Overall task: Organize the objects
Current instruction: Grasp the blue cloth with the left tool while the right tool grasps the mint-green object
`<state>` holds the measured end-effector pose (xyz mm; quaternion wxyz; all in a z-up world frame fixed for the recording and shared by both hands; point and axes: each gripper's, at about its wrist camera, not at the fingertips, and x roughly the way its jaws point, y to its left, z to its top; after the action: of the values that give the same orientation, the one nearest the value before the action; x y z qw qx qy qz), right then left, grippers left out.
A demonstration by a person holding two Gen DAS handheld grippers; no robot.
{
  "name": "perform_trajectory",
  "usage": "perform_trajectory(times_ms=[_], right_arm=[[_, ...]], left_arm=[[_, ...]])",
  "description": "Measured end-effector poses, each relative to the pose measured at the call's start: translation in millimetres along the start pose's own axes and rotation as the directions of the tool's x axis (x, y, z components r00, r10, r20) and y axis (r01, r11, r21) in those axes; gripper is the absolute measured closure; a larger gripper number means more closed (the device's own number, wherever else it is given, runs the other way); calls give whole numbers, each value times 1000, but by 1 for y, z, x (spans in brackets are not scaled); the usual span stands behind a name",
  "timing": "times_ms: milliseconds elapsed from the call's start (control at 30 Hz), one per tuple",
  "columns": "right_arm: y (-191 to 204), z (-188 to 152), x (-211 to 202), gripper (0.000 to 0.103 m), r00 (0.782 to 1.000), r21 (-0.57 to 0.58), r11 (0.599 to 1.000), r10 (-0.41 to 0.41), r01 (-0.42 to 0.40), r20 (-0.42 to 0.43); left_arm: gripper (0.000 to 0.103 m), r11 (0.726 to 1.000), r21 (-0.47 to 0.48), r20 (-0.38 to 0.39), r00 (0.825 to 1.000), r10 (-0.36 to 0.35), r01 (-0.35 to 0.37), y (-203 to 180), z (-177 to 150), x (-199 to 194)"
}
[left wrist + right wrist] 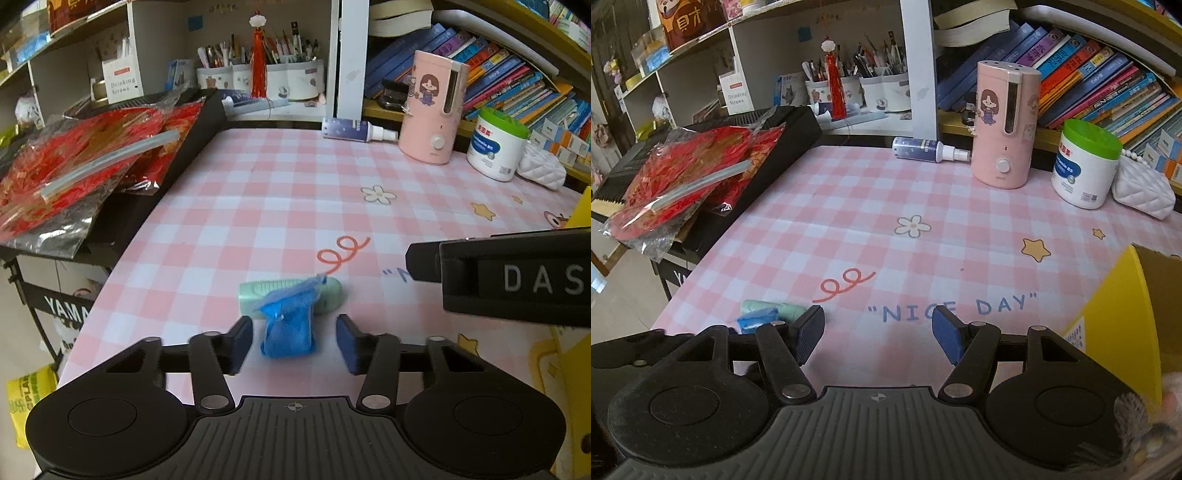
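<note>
The left gripper (294,341) hangs low over the pink-and-white checked tablecloth (295,184), its two ribbed blue pads set part-way apart. Between them lies the small crumpled blue plastic roll (288,328); the left pad sits just beside its edge, the right pad stands clear of it, so it is straddled, not squeezed. Just beyond, touching the blue one, lies a pale green plastic roll (258,291) on its side, cylindrical and faintly ridged.

The right gripper (878,332) is half-wide and holds nothing, with only bare cloth between its two blue pads. From its view both rolls lie left of its left pad. A yellow cardboard box (1123,314) stands at its right, open-topped.

Farther back, near the shelf, stand one smooth pink cylindrical humidifier (432,110) with a cartoon girl, one white tub with a green lid (495,144), one quilted white pouch (541,170) and one dark spray bottle (351,129) lying flat. At the left, glossy red packets in clear film (81,155) rest on a black keyboard (177,155).
</note>
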<state>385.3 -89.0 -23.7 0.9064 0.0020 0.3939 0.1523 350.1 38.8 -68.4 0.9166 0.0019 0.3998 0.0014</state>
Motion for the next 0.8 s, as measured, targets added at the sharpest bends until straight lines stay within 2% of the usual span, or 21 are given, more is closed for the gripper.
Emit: perform_trajectory(times_ms=[67,233,467,700,800], right_arm=[[2,1,2,40,1000,-9,1000,12,-12,-4],[10,4,10,40,998,-28,998,57,-58,-20],[35,3,29,40,991,-50,991,122,-125,-64],[60,-6,58,40,989,38,995,92,-88,-115],[70,-9,65,36,992,45,997,68,-64,-107]], left_arm=[[76,1000,-5,-1,1000,-2,2,2,1,3],[77,1000,-20,31,999,14,-13,15,-5,-11],[77,984,-152,-19,996,87,-89,58,-27,-37],[77,973,-186,-34,991,133,-137,76,-40,-59],[77,971,-185,-37,989,144,-148,79,-41,-64]])
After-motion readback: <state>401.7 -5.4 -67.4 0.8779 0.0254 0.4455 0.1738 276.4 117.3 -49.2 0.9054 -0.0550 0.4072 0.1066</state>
